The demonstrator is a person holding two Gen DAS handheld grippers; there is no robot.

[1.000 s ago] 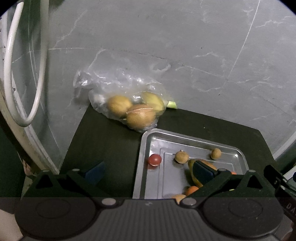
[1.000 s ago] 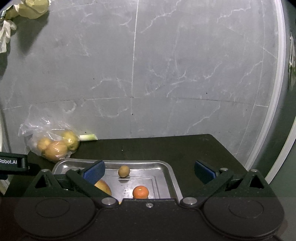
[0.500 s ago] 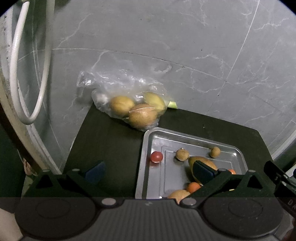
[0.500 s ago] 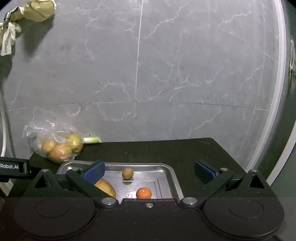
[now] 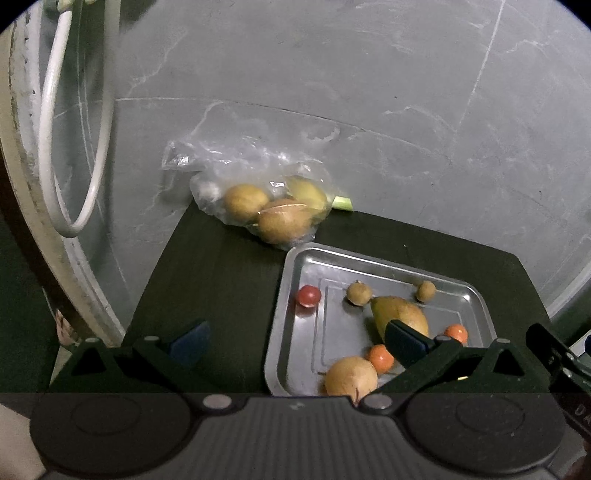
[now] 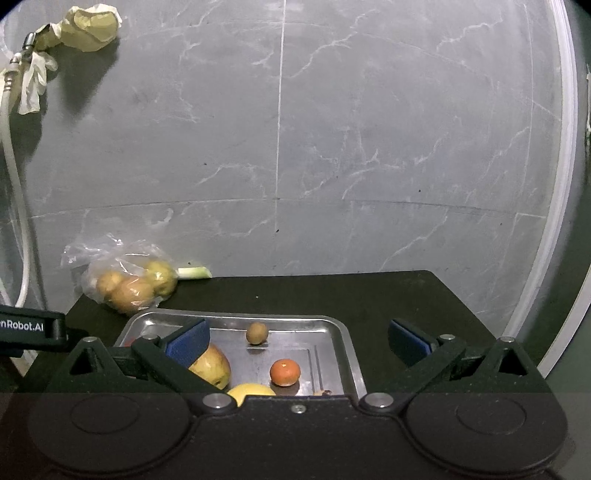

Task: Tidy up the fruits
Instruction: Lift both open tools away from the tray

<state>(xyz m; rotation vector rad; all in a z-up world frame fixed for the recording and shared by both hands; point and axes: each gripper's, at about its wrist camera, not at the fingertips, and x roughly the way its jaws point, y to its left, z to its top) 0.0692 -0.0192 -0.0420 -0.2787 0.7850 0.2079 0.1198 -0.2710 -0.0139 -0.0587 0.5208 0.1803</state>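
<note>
Loose fruit in the steel tray [image 5: 291, 266], both tongs released and empty.

Left tongs [image 5: 295, 341] and right tongs [image 6: 298, 341] hover spread at the tray's near edge. The mango [image 5: 400, 315] at tray centre looks heavier, soft: grip its broad middle gently. The cherry tomato [image 5: 308, 295], tray-left, likely rolls. Bagged fruit [image 5: 273, 210] sits behind the tray on the table [image 5: 221, 280].

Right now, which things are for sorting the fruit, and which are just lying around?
For the job: metal tray, red tomato, mango, small oranges, little brown fruits, bag of fruit, both open grippers.

Just lying about: white hose, yellow gloves, green stalk.
</note>
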